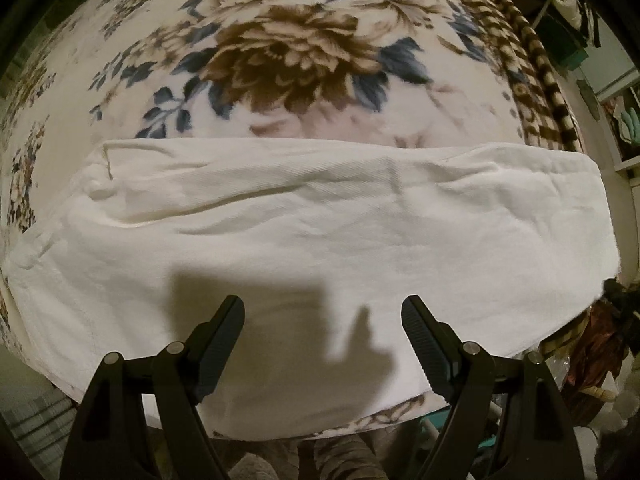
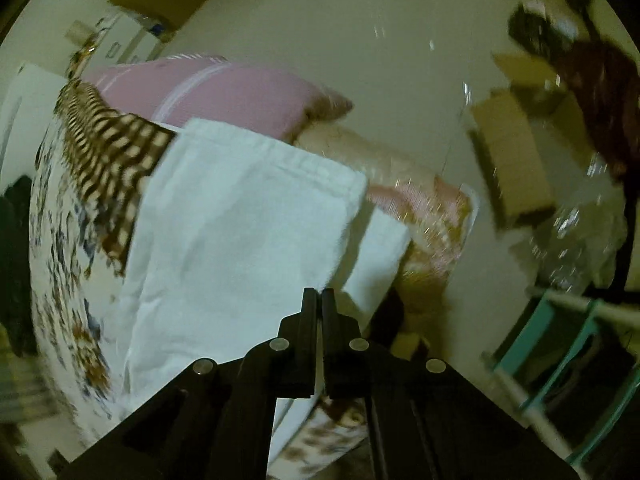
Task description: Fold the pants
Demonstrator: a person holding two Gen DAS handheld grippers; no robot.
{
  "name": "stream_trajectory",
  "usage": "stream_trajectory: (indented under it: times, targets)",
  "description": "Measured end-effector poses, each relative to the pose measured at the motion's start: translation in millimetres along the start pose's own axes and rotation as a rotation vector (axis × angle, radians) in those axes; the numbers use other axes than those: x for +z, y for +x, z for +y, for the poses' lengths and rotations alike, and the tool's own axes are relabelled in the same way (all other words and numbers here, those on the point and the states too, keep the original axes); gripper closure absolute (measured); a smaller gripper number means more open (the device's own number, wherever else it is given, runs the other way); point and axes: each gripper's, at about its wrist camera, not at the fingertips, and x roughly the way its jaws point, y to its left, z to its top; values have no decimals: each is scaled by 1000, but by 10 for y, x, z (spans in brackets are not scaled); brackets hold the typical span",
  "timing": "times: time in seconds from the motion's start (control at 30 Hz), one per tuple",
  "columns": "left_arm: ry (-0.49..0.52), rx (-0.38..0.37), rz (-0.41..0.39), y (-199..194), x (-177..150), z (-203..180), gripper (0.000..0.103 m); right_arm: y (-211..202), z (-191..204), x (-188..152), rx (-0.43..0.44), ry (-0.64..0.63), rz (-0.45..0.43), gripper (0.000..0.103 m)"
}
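White pants [image 1: 320, 232] lay flat across the floral blanket [image 1: 280, 52], directly ahead of my left gripper [image 1: 323, 316], which stood wide open and empty. My right gripper [image 2: 319, 300] was pressed closed, with a pale strip showing between its fingers, though I could not tell whether it pinched cloth. Risk, as I judged: a one-sided pull would skew the fold.

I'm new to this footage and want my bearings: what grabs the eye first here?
The white pants lie spread across a floral blanket, filling the middle of the left wrist view. The left hand-held gripper hangs open over their near edge. In the right wrist view, the right hand-held gripper is shut, with a pink pillow beyond.
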Motion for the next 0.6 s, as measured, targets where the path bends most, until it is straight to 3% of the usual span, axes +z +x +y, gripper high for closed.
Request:
stream_trajectory:
  times: [0.17,0.3,0.33,0.37,0.4,0.47,0.6]
  targets:
    - [-20,-12,11,-14,-78,55,23,-135,-85,-3,-43,-7,-1,101]
    - [-65,-44,36,54,-128,173,23,197,-183,69,-108,18,126,100]
    - [-75,-49,34,55,-145,212,23,250,-142,75,-140,-8,165,96]
    - [-80,-56,35,45,-149,248,22,243,-95,70,-155,-36,180,87]
    - [-83,-57,41,27,-147,290,14,208,-18,54,-156,-69,188,75]
    - [-89,-70,24,-58,-130,434,12,20,244,-32,-143,-162,179,60]
    - [-163,-51,-68,-312,-130,918,12,-263,1137,-430,-62,-436,199,55]
